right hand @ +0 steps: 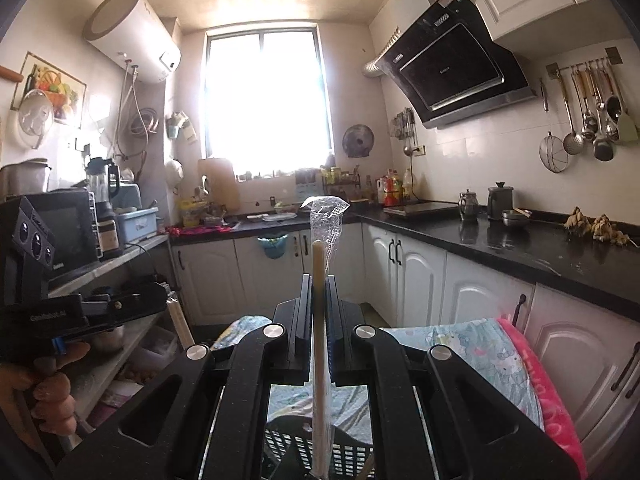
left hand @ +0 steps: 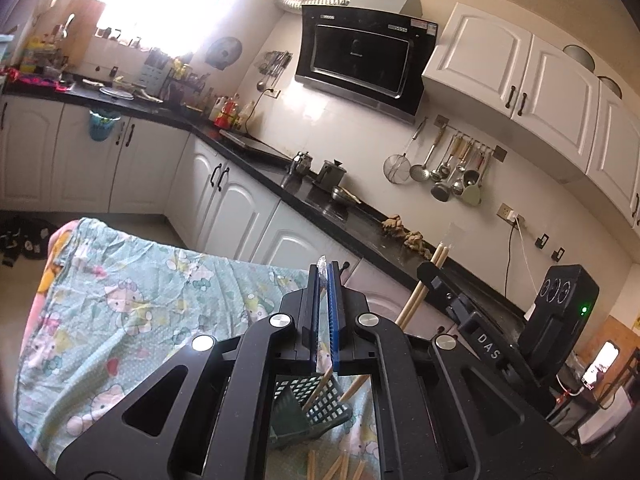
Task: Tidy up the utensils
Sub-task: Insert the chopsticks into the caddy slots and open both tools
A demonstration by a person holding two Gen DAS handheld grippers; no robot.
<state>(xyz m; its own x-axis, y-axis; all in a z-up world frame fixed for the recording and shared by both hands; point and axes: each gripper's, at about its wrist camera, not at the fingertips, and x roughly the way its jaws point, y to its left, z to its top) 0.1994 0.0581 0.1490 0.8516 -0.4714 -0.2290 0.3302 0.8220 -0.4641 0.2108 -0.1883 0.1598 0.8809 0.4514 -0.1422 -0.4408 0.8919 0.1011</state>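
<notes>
Kitchen surfaces: matt plastic, pale wood, printed cloth, polished stone

The left gripper (left hand: 325, 276) is matt black plastic with shiny metal bolts and ribbed blue pads, shut on a crinkled clear wrapper (left hand: 321, 263). The right gripper (right hand: 319, 280), same finish, pinches smooth pale wooden chopsticks (right hand: 319, 340) in glossy film. Below them sits a dark plastic mesh basket (left hand: 320, 396) on soft, wrinkled printed cloth (left hand: 132, 300). Behind the cloth, the countertop (right hand: 520, 248) is glossy black.

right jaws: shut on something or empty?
Shut on the chopsticks: the right gripper has its jaws pressed against the wooden sticks, which stand upright in a clear plastic sleeve above the dark basket.
</notes>
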